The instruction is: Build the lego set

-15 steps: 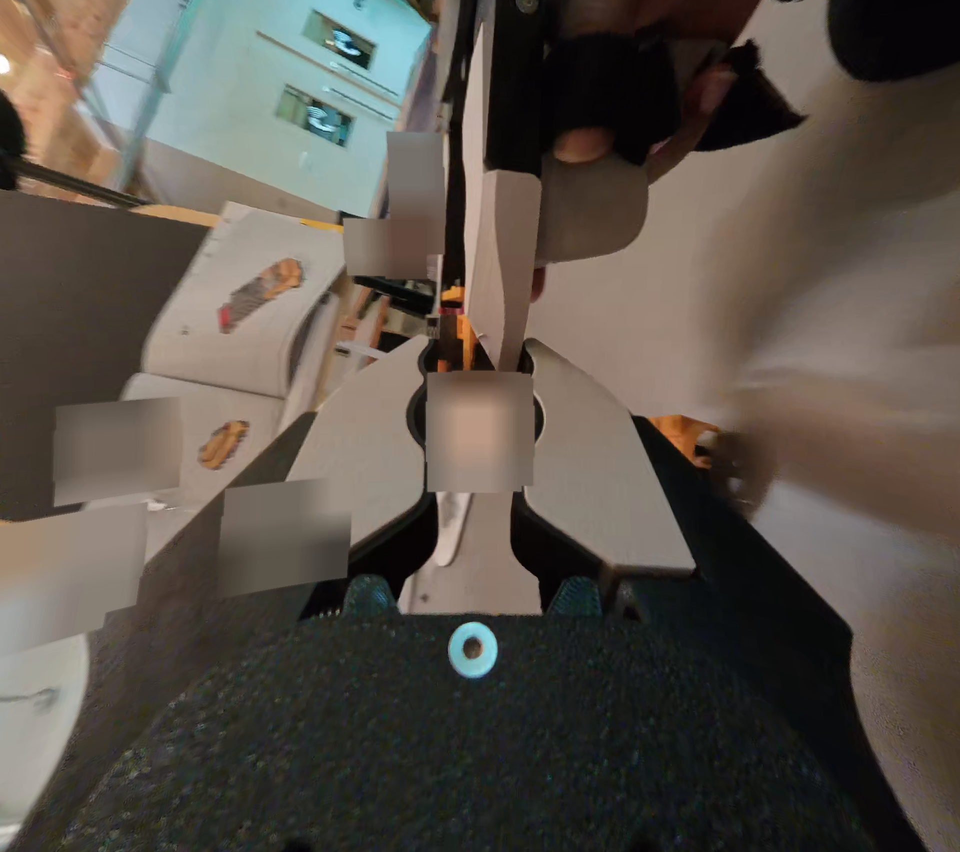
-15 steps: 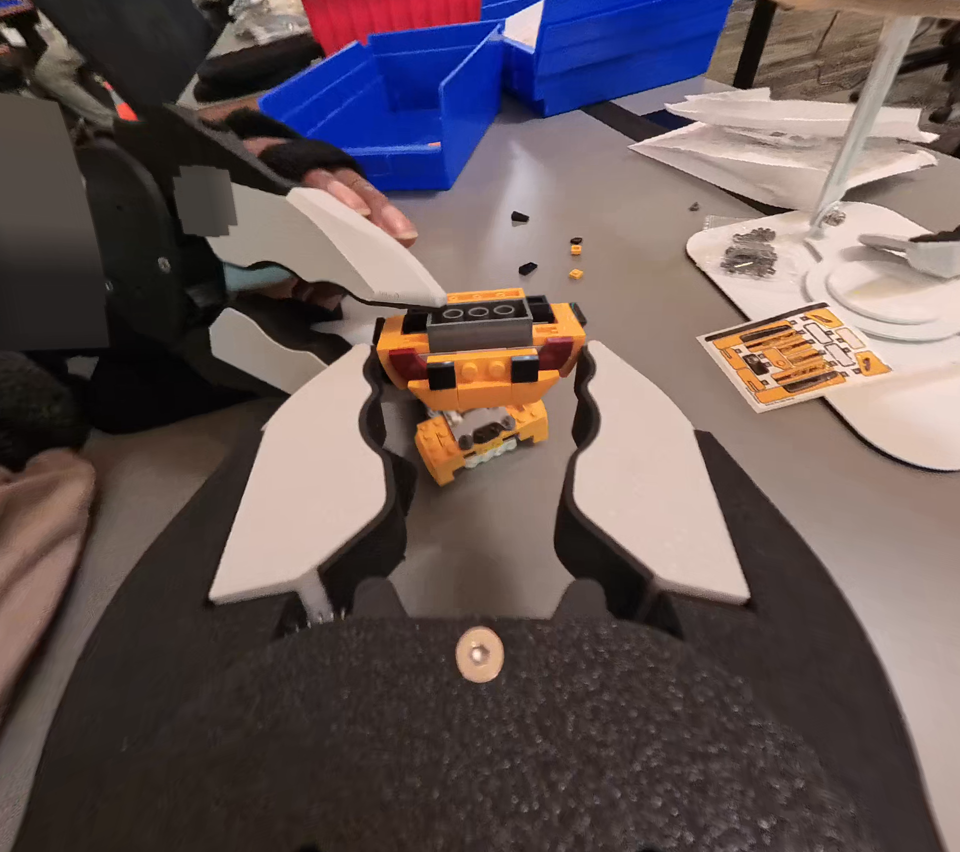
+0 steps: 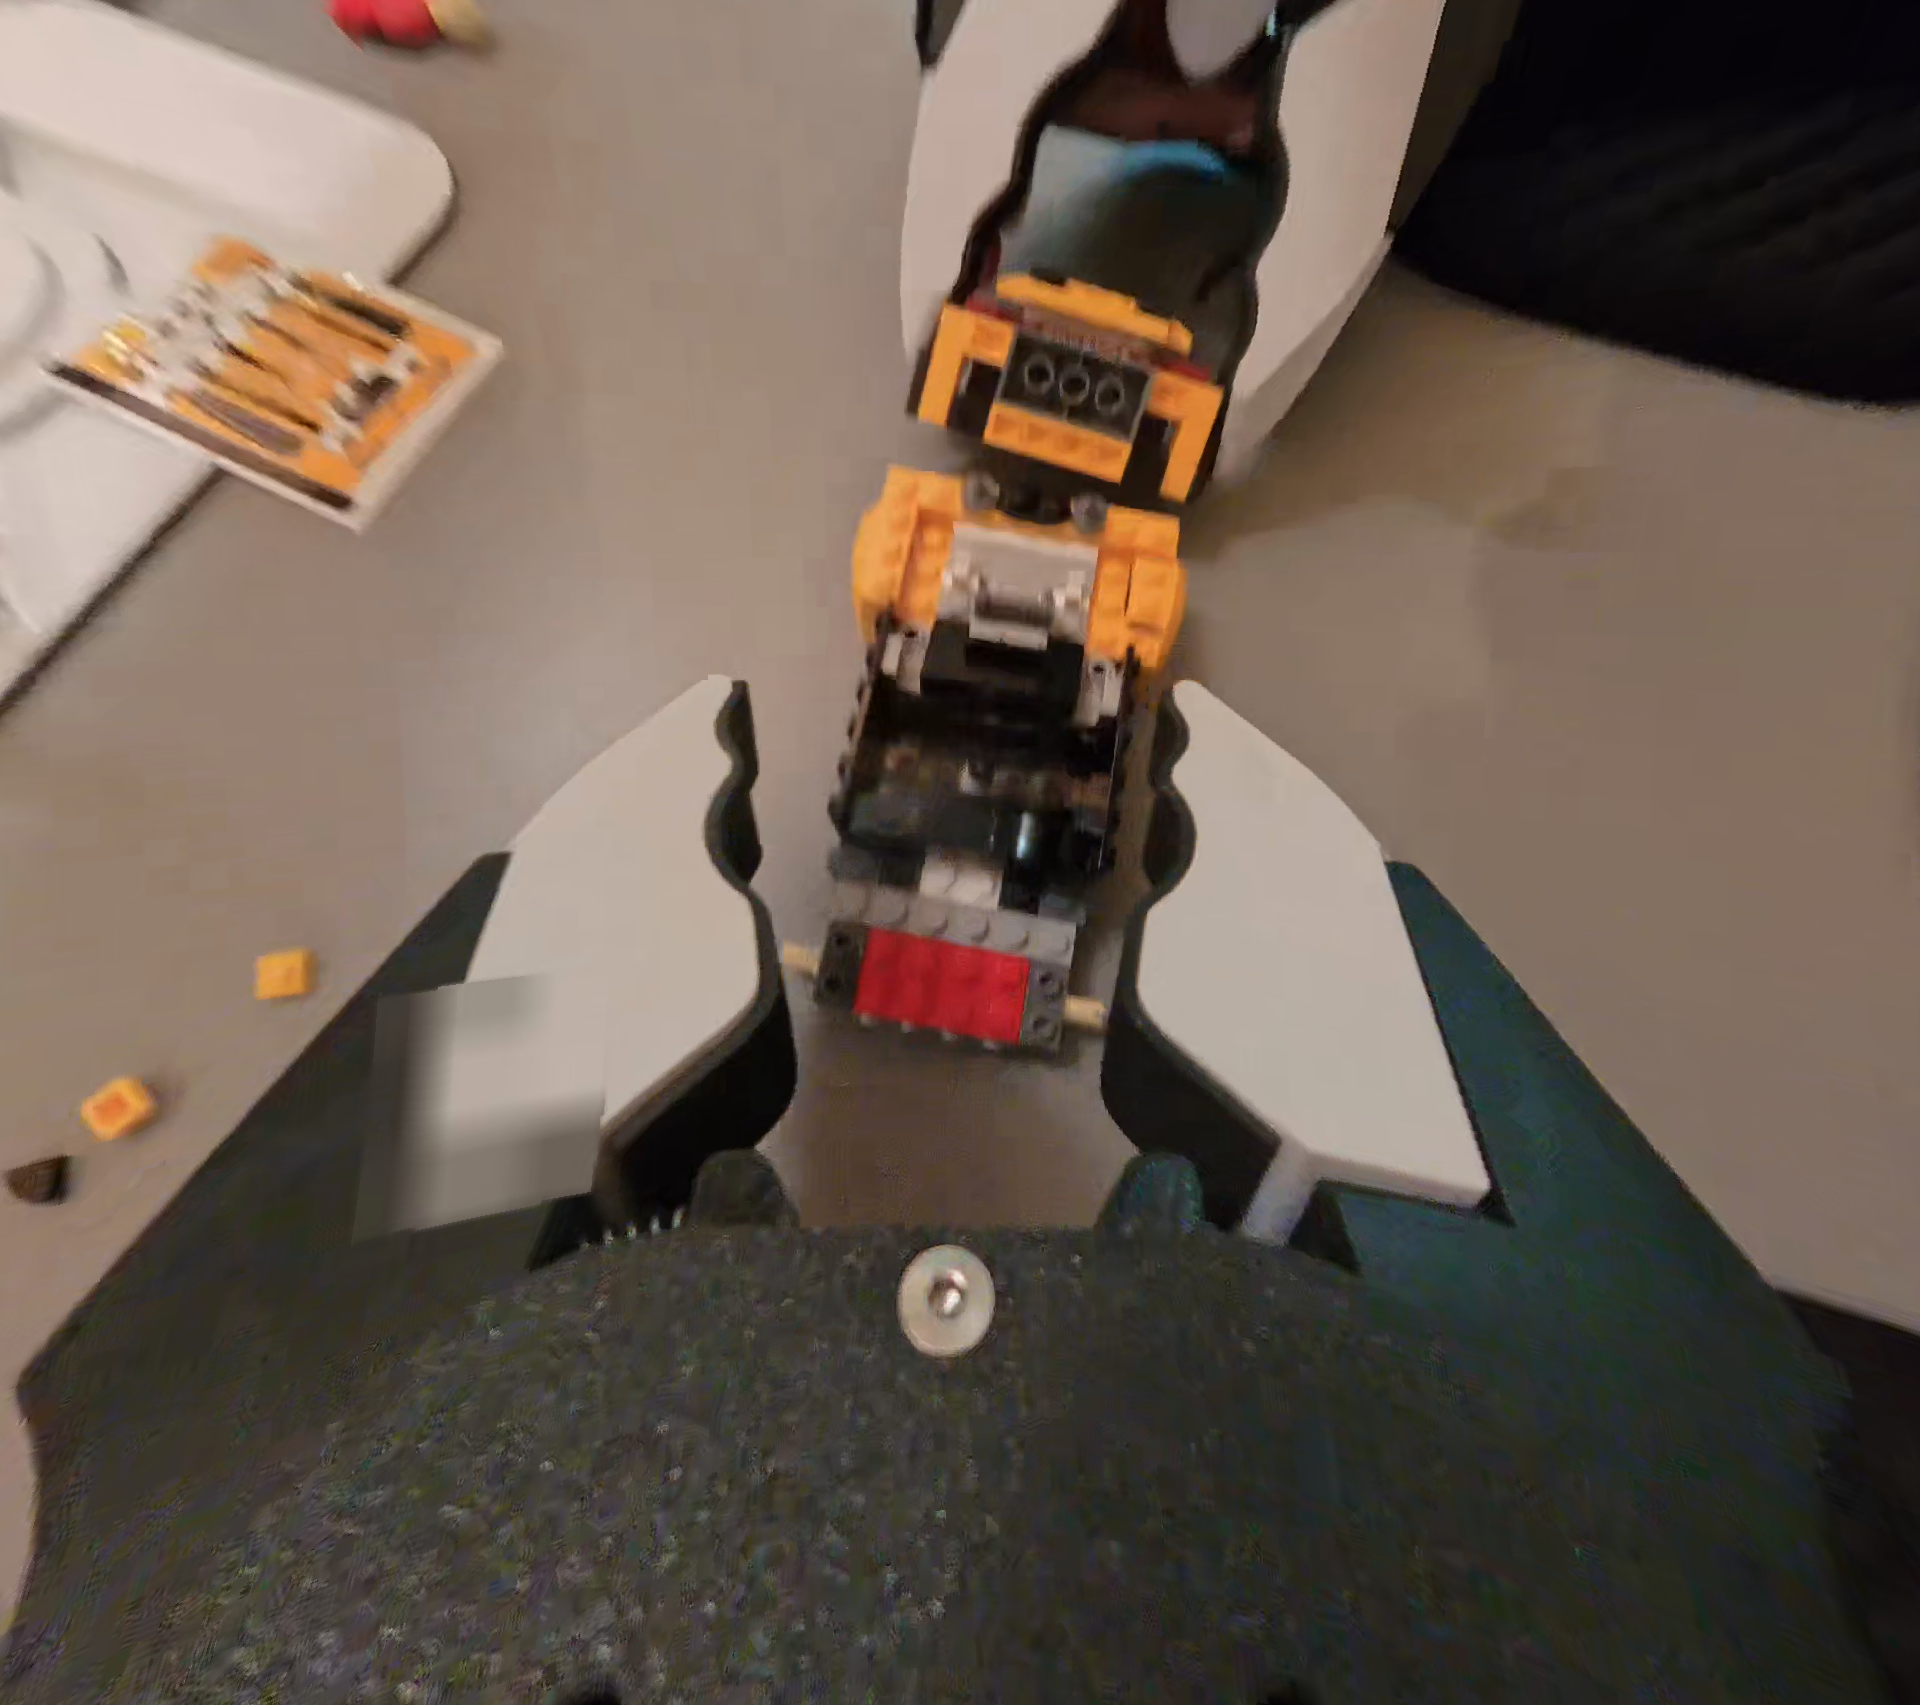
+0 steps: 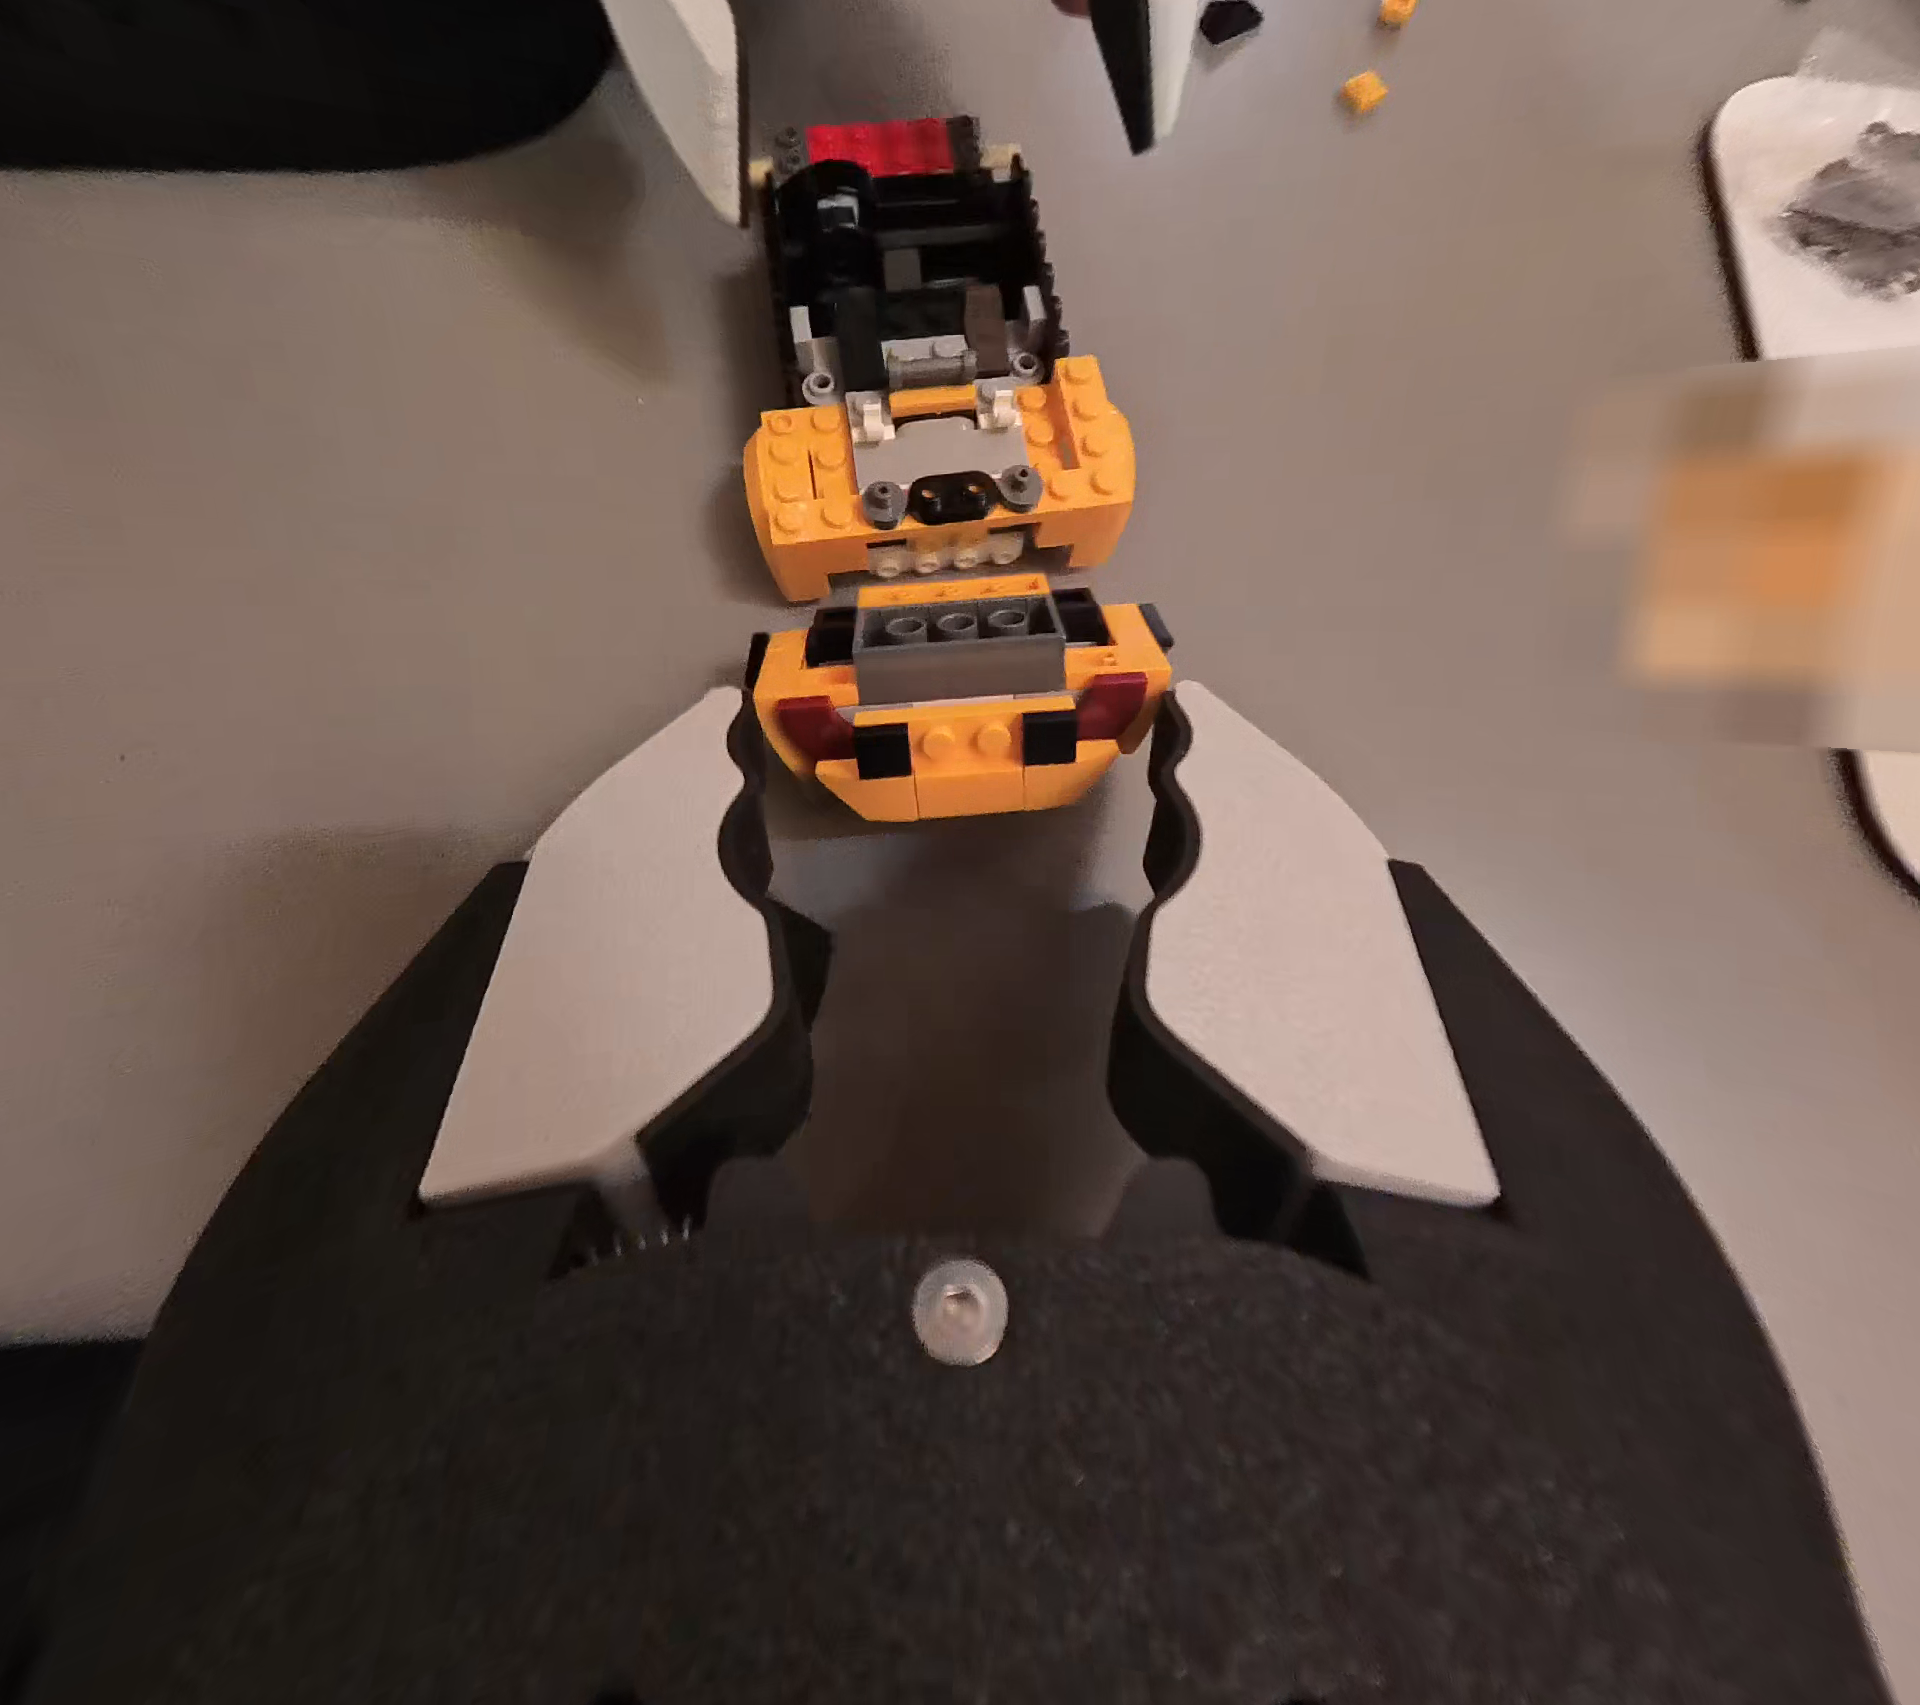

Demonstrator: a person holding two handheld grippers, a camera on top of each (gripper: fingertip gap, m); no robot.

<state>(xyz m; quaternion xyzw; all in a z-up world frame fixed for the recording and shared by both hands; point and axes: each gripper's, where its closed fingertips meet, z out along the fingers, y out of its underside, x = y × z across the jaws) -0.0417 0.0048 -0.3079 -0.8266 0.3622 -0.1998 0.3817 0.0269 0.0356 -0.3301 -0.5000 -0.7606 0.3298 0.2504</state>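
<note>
Lego car chassis (image 3: 997, 782) lies on grey table (image 3: 520, 720), between spread jaws of left gripper (image 3: 951, 710) | right gripper (image 4: 956, 710) brackets orange rear section (image 4: 961, 710), just short of chassis, grip unclear | step: joining rear | next: align studs, press together

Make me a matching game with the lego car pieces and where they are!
Things:
1. red plate
2. grey brick with three holes
3. loose orange bits
4. sticker sheet

Places:
A. on the table, apart from the car
B. on the car's end between the left tool's fingers
C. lying partly on a white board
D. on the orange chunk nearest the right tool

Pairs: 1-B, 2-D, 3-A, 4-C
</note>
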